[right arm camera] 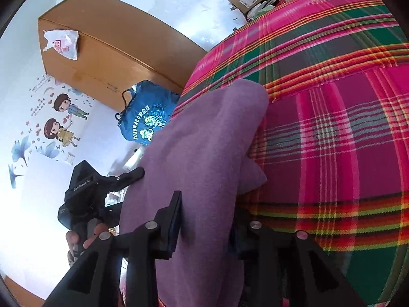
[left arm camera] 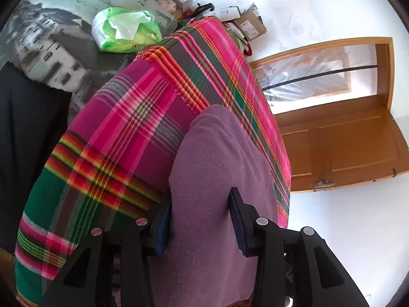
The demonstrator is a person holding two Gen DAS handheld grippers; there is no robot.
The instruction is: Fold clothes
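A purple fleece garment (left arm camera: 217, 166) hangs bunched over a bright pink, green and orange plaid cloth (left arm camera: 127, 128) that covers the bed. In the left wrist view my left gripper (left arm camera: 200, 204) is shut on the garment's thick fold, which fills the gap between the pads. From the right wrist the same garment (right arm camera: 204, 140) runs up between the fingers of my right gripper (right arm camera: 204, 204), also shut on it, with the plaid cloth (right arm camera: 332, 128) to its right. The left gripper (right arm camera: 84, 194) shows at the garment's left edge, held by a hand (right arm camera: 84, 235).
A green plastic bag (left arm camera: 125, 28) and a black cloth (left arm camera: 25, 128) lie on a grey printed sheet (left arm camera: 51, 38). Cardboard boxes (left arm camera: 251, 25) sit beyond the bed, near a wooden door (left arm camera: 345, 140). A brown cabinet (right arm camera: 102, 46) and a blue bag (right arm camera: 148, 112) stand by the wall.
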